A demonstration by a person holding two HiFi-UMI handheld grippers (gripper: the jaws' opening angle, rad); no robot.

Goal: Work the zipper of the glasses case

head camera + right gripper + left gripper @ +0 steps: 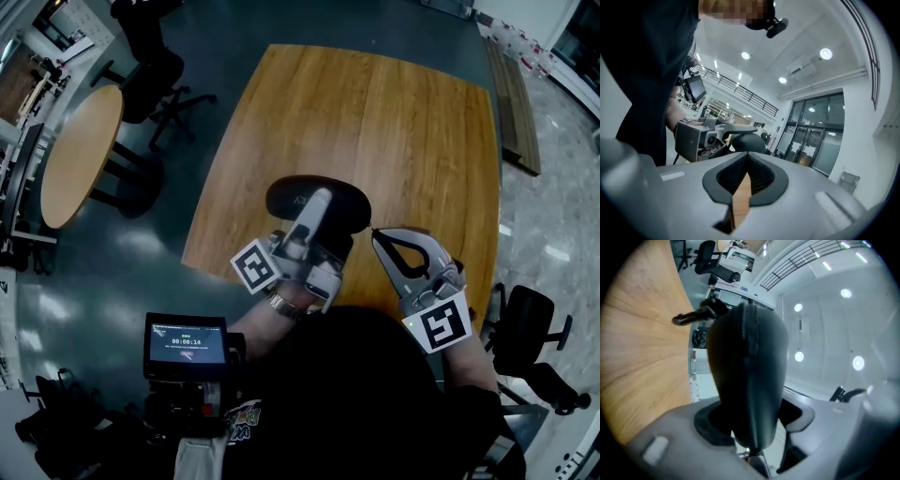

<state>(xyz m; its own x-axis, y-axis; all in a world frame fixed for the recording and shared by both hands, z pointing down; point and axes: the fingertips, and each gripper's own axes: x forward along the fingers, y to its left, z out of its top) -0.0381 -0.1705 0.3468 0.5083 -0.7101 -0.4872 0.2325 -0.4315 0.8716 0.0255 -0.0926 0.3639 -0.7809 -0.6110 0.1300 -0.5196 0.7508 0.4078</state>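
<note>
Black oval hard-shell glasses case (286, 197) sits dead ahead of us at twelve o'clock, held over the honey-coloured wooden table (403, 122). The left gripper (323, 202) has it clamped across the middle, jaws spread wide around the shell and pads on both faces. Facing that gripper's camera, the zipper track (750, 329) runs up the case's edge.

Over at three o'clock of the case sits the right gripper (374, 232). Its jaws are closed tight together and its tip is right at the case's end. Nothing shows between them in its own view, and we can't tell whether they nip the pull tab.

Now the careful part, as we read it. We want a firm left clamp, because that smooth shell looks ready to twist or slide. The right jaws should bite the pull tab squarely, then draw it along the track and follow the curve round the end. Tugging outward from the shell would likely bind the slider. Rolling the case with the left wrist could feed the bend to the pulling side.
</note>
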